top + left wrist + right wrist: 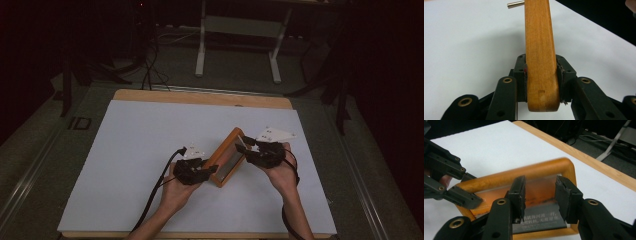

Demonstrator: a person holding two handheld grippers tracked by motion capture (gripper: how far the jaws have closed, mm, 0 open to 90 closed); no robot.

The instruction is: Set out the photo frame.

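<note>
Wood table (200,96), white sheet (150,150) on top

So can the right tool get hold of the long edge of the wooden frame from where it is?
Probably yes. The right tool is open and faces the wooden frame with nothing between; the left tool grips the short end, off to the side.
</note>
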